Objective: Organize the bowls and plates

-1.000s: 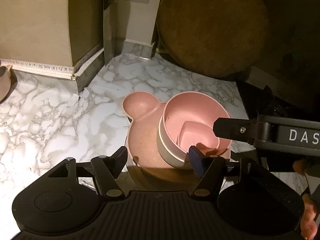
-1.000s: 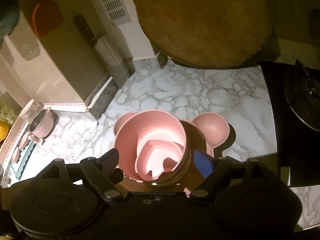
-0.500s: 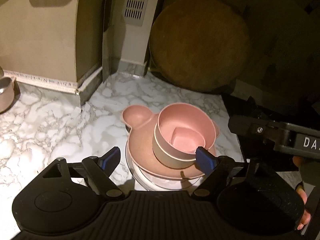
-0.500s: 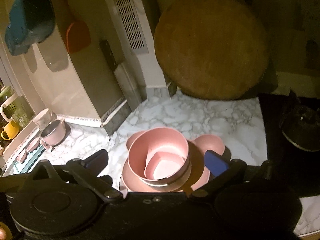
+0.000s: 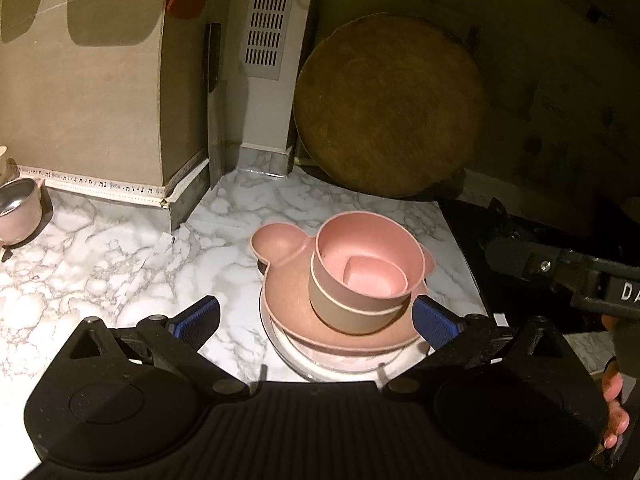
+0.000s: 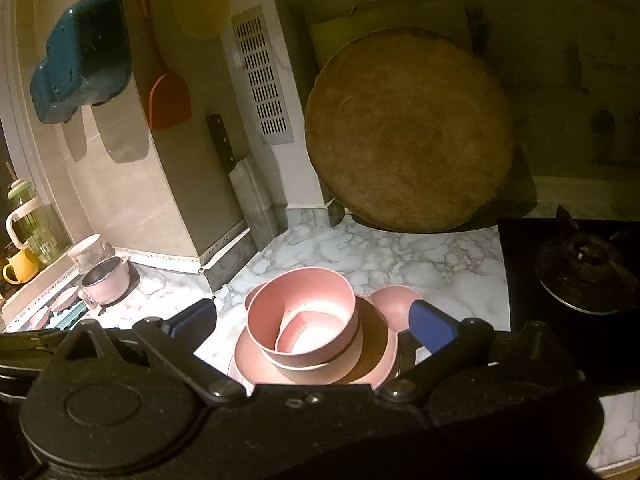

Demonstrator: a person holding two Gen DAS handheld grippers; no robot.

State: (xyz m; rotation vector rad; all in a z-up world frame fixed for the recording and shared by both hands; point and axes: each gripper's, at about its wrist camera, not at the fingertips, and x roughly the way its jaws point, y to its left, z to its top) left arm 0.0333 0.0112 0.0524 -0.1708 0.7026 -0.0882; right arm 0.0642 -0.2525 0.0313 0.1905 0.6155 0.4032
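Jaws of the left gripper are spreading wider than a second ago and hold nothing, now drawn back from the pink bowl nested on the bear-eared pink plate on the marble counter; this view alone shows the right gripper's arm beside the stack. Seen from the right gripper, jaws likewise wide and empty, the bowl lies farther off than before, with a round wooden board, a cleaver and a dark stove burner around it.

three nested bowls, two plates, one cup
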